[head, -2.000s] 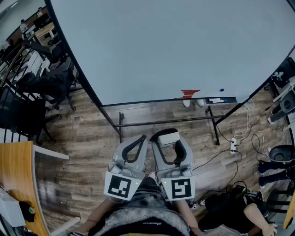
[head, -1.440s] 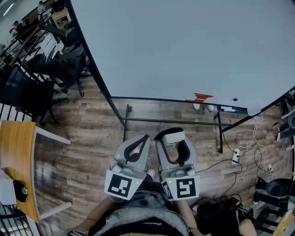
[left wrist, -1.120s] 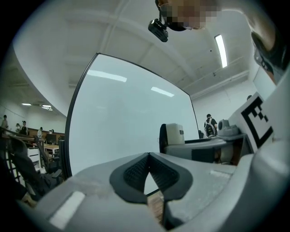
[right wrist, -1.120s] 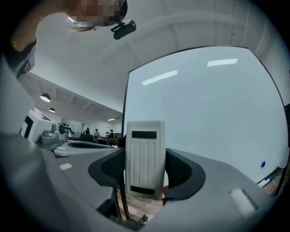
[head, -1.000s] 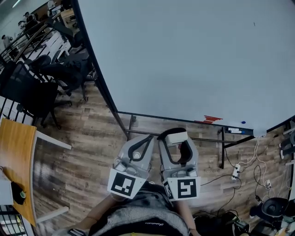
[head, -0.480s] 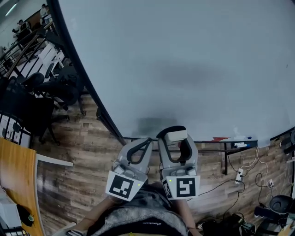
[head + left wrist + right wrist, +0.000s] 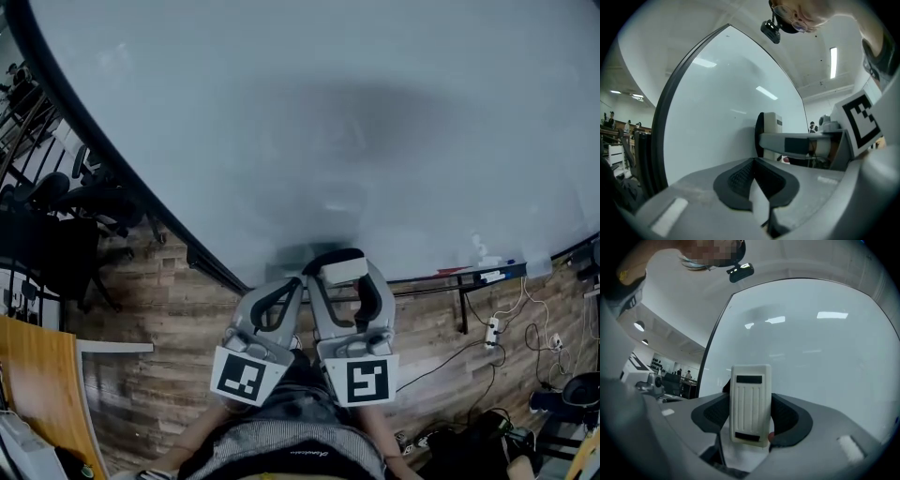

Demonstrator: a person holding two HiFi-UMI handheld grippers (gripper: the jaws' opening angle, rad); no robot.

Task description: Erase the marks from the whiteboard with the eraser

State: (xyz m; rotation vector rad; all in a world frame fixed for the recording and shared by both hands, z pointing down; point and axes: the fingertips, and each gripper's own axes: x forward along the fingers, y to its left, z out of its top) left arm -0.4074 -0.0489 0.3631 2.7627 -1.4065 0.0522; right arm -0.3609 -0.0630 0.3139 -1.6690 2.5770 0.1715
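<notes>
Two grippers, one eraser, one whiteboard. Your left gripper (image 7: 757, 180) sits just beside the right one, its jaws closed together with nothing between them. Your right gripper (image 7: 751, 418) is clamped on the white eraser (image 7: 750, 401). It stands upright between the jaws, ribbed back facing that gripper's camera. The eraser's far face points at the whiteboard (image 7: 328, 122), near the board's lower edge. No view settles whether it touches the board. One ledge (image 7: 473, 277) along the board's lower right carries a few small items, too small to count. One power strip (image 7: 489, 330) lies on the wood floor (image 7: 169, 309) below that ledge, cables trailing from it.
</notes>
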